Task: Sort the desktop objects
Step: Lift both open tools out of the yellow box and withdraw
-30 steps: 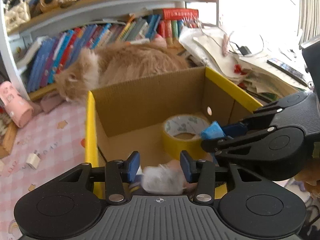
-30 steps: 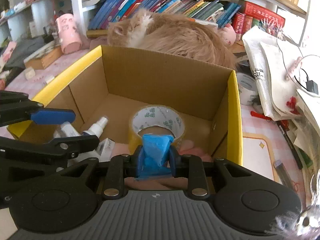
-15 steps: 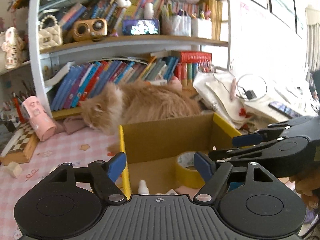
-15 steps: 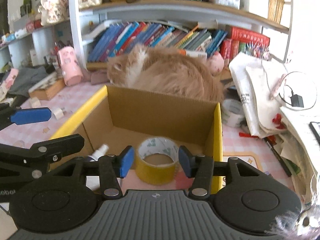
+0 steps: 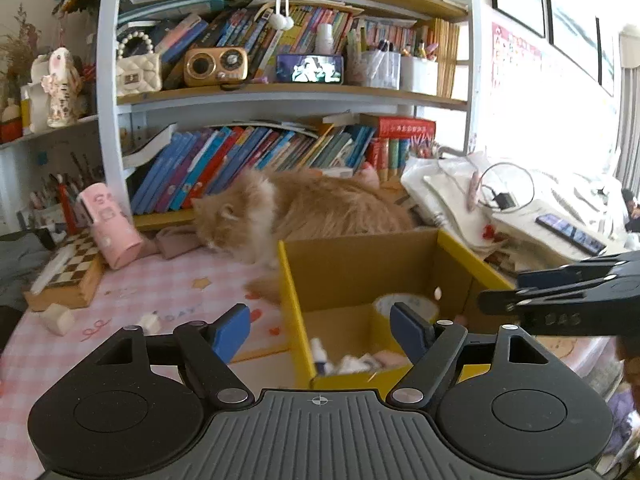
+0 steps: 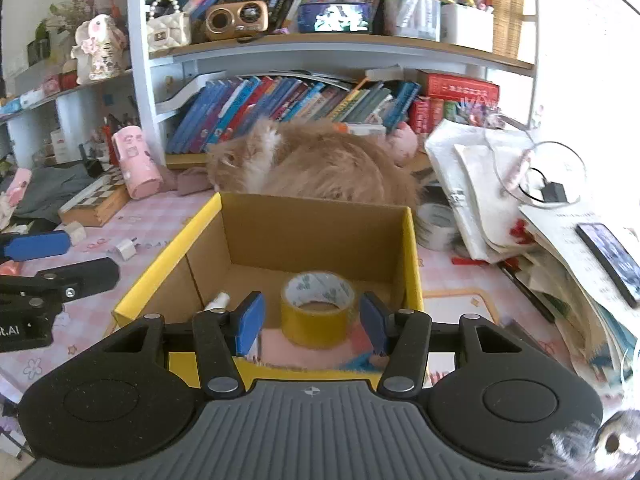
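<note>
A yellow-rimmed cardboard box [image 6: 412, 256] stands on the pink checked desk; it also shows in the left wrist view [image 5: 290, 292]. Inside it lie a roll of yellow tape [image 6: 318, 310], a small white spray bottle [image 6: 218, 302], a pink item [image 6: 280, 350] and a bit of blue [image 6: 366, 358]. My left gripper [image 5: 320, 332] is open and empty, above the box's near left corner. My right gripper [image 6: 312, 322] is open and empty, above the box's near edge. The right gripper shows side-on in the left wrist view [image 5: 560, 292].
An orange cat [image 6: 316, 164] lies right behind the box. A pink tube [image 6: 138, 164], a chessboard box [image 6: 96, 200] and small white plugs [image 6: 126, 248] lie on the left. Papers, cables and a phone [image 6: 610, 258] pile on the right. Bookshelves stand behind.
Both grippers have opened, let their items drop into the box, and pulled up and back. The right one held a blue thing, the left a whitish one.
</note>
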Motion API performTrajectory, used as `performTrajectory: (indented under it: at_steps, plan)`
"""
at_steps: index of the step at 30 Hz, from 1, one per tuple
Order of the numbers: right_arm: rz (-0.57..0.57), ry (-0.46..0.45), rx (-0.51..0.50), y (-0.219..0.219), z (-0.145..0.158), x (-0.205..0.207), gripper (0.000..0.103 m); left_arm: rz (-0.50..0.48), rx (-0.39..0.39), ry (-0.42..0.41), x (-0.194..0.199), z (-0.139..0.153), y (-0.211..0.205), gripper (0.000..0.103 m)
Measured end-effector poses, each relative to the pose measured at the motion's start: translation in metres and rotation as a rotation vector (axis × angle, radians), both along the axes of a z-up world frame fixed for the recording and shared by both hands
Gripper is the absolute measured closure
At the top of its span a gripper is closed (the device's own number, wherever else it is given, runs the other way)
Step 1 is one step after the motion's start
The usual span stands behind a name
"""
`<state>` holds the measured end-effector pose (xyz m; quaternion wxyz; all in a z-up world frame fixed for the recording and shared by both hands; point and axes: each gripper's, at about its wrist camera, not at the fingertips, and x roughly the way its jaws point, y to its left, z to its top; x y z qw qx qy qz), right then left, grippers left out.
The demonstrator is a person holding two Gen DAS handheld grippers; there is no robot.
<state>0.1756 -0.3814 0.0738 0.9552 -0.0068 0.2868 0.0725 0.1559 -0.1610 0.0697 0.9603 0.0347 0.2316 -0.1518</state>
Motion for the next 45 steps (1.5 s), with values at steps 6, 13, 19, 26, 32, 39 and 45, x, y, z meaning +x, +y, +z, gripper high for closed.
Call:
performTrajectory:
  at_steps: [6,13,19,26,32,39,45]
  plan:
    - [-0.064,0.011,-0.003,0.001,-0.006,-0.022,0.052,-0.018,0.014,0.034,-0.013,-0.012,0.015,0.02]
    - [-0.127,0.042,0.003,0.01,-0.019,-0.047,0.052,-0.032,0.028,0.079,-0.028,-0.024,0.033,0.02]
    - [-0.155,0.081,0.016,0.025,-0.031,-0.068,0.052,-0.03,0.027,0.101,-0.042,-0.03,0.05,0.02]
    - [-0.172,0.114,0.036,0.049,-0.041,-0.088,0.052,-0.024,0.044,0.12,-0.056,-0.037,0.071,0.02]
    - [-0.168,0.143,0.046,0.073,-0.049,-0.102,0.051,-0.013,0.078,0.128,-0.068,-0.044,0.088,0.02]
    - [-0.146,0.174,0.057,0.102,-0.057,-0.117,0.051,-0.021,0.078,0.152,-0.079,-0.048,0.104,0.019]
    - [-0.126,0.189,0.058,0.119,-0.06,-0.124,0.051,-0.023,0.082,0.165,-0.085,-0.05,0.118,0.019]
